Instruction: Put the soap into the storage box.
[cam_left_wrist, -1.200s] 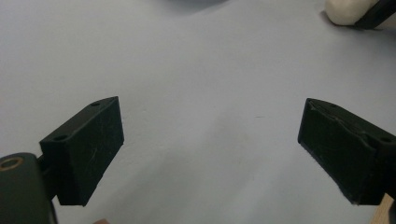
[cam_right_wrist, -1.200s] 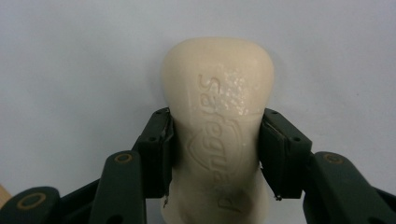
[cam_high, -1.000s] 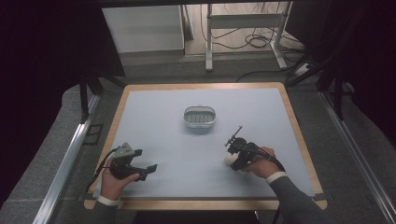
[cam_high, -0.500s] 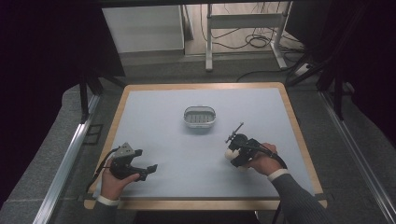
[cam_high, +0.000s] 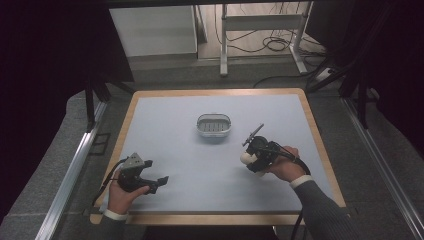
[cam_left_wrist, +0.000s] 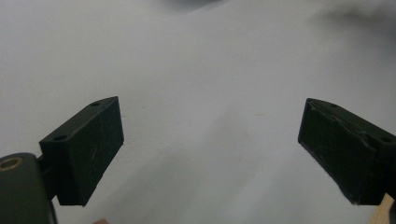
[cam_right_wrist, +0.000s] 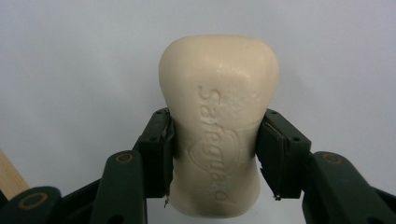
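on the pale table (cam_high: 170, 125): one soap dish (cam_high: 214, 125), one soap bar (cam_right_wrist: 218, 135) clamped by the right gripper (cam_right_wrist: 215, 154), left gripper (cam_left_wrist: 210, 144) agape.

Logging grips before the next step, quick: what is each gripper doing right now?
Left gripper: open, nothing between its jaws.
Right gripper: closed on the bar of soap.

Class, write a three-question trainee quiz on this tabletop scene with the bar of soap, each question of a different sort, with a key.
1. True or false: the right tool is shut on the soap bar.
2. Which thing sits mid-table beyond both hands? A) the soap dish B) a mug C) a sponge
3. Fill in: the left tool has its jaws ____.

Key: 1 true; 2 A; 3 open, with nothing between them but bare table.
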